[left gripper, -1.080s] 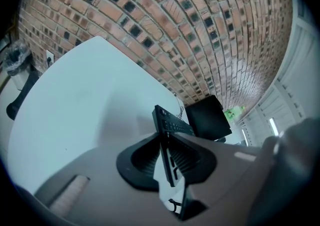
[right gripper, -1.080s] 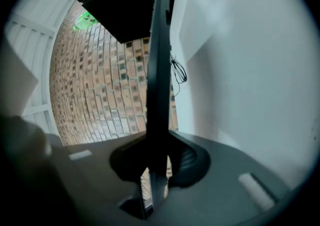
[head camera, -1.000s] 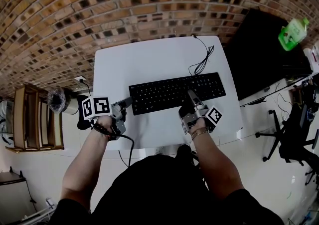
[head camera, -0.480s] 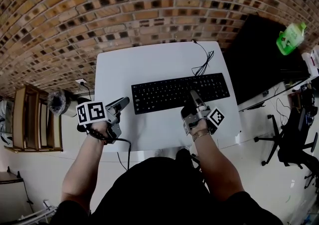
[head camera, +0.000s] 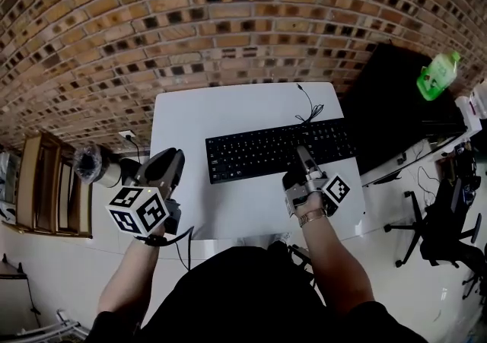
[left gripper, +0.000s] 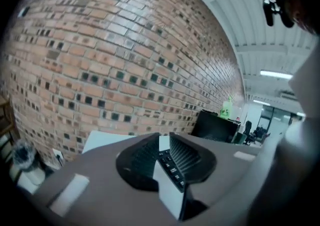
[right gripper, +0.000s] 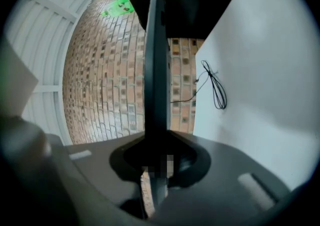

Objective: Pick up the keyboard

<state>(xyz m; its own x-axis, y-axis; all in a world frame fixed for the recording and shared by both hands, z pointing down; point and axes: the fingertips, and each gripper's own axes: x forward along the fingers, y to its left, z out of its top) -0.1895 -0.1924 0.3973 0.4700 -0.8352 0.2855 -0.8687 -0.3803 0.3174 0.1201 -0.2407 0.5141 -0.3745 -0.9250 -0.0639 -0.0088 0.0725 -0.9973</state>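
The fingers [right gripper: 192,159] of the right gripper [head camera: 301,154] were pinched on the near long edge of the black keyboard [head camera: 266,150], towards its right half, and in the right gripper view the keyboard [right gripper: 155,69] ran edge-on straight out from between the closed jaws of that gripper [right gripper: 156,158]. In that view a strip of brick showed between the keyboard and the white table [right gripper: 260,69], so the held part hung clear of the table top. From the head view the keyboard lay across the middle of the table [head camera: 228,113], with its thin black cable [head camera: 309,110] trailing in a loose loop from the far edge over the table's back right part. The left gripper [head camera: 172,157] hovered off the keyboard's left end, apart from it and over the table's left border, its marker cube [head camera: 138,211] turned up towards the camera. Its fingers [left gripper: 189,154] had just been closing and stood a narrow gap apart on nothing; through that gap in the left gripper view only a few keys [left gripper: 168,163] and a slice of table showed beyond. A brick wall [head camera: 228,14] rose behind the table, a dark screen [head camera: 396,98] stood to the right with a green bottle [head camera: 436,75] past it, and a wooden shelf [head camera: 42,182] sat to the left
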